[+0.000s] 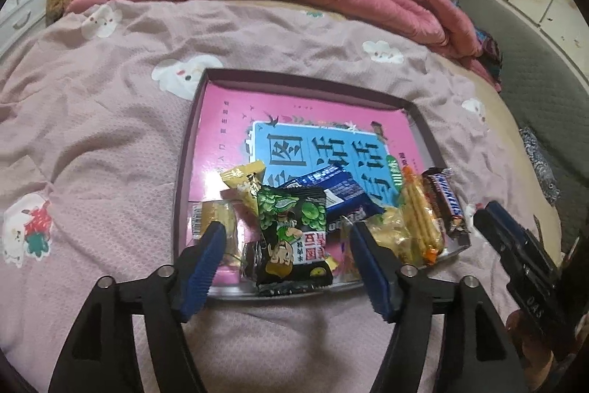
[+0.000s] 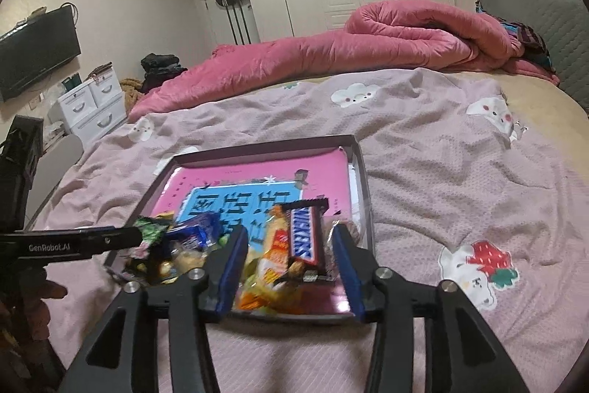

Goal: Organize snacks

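I'm seeing the snacks lying heaped at the near end of the shallow tray [image 1: 191,135]: a green-and-black packet [image 1: 294,231] on top, a blue wrapper [image 1: 331,190] behind it, a Snickers bar [image 2: 305,238] leaning beside orange crackers [image 2: 276,256].

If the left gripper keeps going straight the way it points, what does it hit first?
Most likely the green-and-black snack packet lying between the open left gripper's fingers at the near edge of the tray; depth is hard to judge through the fisheye.
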### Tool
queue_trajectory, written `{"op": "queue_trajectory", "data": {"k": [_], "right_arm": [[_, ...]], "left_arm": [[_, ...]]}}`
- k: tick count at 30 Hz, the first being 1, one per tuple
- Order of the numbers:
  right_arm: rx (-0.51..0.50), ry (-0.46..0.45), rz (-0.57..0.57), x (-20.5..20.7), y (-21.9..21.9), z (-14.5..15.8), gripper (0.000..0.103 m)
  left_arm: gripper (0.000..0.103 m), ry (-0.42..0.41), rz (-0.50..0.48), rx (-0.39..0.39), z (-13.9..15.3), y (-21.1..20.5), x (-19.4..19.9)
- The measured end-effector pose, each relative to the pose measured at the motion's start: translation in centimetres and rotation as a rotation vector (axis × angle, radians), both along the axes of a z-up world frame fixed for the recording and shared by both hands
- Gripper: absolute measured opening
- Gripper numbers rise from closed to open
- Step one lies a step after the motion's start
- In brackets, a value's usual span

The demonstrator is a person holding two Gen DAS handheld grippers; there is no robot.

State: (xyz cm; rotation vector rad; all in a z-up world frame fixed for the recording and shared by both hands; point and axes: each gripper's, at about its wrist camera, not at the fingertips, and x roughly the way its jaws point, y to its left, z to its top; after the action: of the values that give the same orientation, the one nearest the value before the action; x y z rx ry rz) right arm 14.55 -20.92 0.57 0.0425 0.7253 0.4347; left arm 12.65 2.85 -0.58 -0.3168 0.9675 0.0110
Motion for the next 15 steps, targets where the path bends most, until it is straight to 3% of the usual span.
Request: {"op": "queue_trajectory", "data": {"k": [8,15], "right_arm": [[-0.037,0.002,0.006,-3.7,0.8,1.2,0.066],[-0.158,-0.021,-0.008,-7.3,2.5,1.7,0.075]], "left_arm": [[0.078,-0.017,-0.012,0.026,0.8,-1.0,-3.3],[0.079,0.001,0.007,0.042,0.2,-1.9,-6.1]]}}
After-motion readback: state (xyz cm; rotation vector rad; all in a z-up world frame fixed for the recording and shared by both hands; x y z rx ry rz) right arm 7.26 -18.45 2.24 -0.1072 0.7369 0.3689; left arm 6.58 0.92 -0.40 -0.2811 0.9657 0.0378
